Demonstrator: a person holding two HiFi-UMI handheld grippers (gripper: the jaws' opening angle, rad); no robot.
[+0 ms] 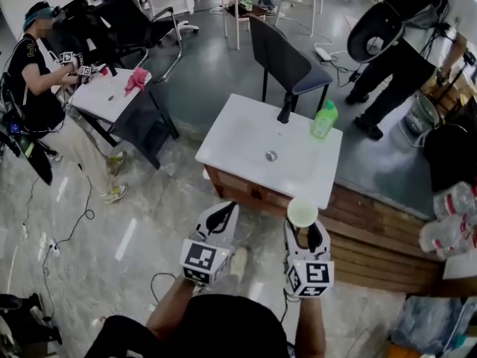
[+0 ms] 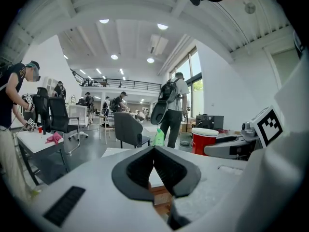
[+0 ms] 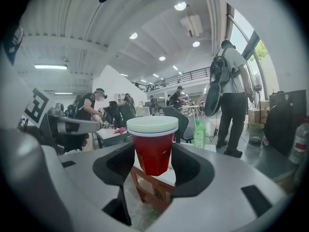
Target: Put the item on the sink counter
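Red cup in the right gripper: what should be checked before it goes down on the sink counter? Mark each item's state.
1. Right gripper grips red cup: ok, jaws press both its sides.
2. Cup upright: ok.
3. Bare spot on sink counter: ok, much of the top is bare.
4. Green bottle and faucet clear of that spot: ok, both stand at the far edge.
5. Left gripper out of the way: ok, shut, empty, beside the right one.
6. Cup above the counter: cannot tell, it hangs by the near edge.
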